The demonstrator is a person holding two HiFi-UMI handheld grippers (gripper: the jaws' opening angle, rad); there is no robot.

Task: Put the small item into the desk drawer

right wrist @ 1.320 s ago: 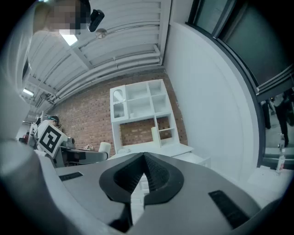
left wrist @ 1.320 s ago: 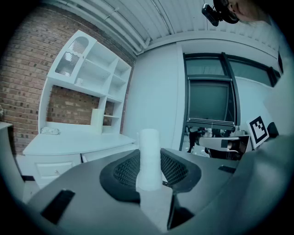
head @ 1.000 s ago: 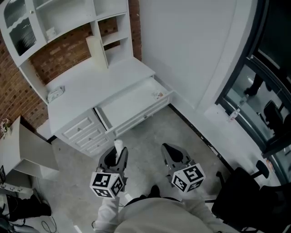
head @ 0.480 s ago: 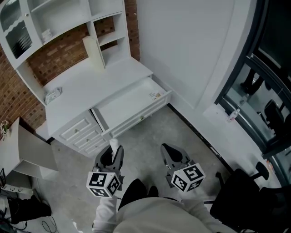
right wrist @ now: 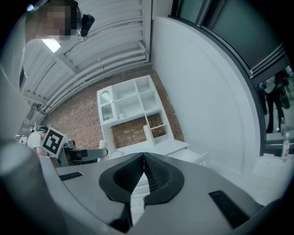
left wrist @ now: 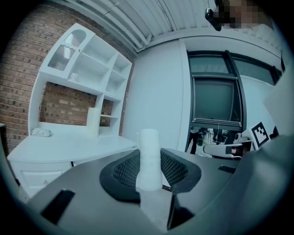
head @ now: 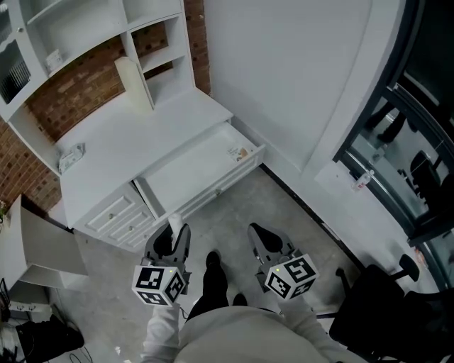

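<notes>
Left gripper view: left gripper (left wrist: 150,161) pinches the small white cylinder (left wrist: 149,142), well short of the open drawer (head: 191,174). The hold is perhaps shallow; a jolt could drop it short. Right gripper (right wrist: 143,161) is pressed together, empty.

Red brick wall (head: 78,84) behind white shelving (head: 85,21) that rises from the back edge of a white counter (head: 120,145). Plain white wall (head: 284,78) to its right, meeting a grey concrete floor (head: 241,202). Dark-framed windows (head: 425,106) along the far right. Black chair (head: 372,305) at lower right. Ribbed white ceiling (left wrist: 138,20) overhead. Light even, cool.
</notes>
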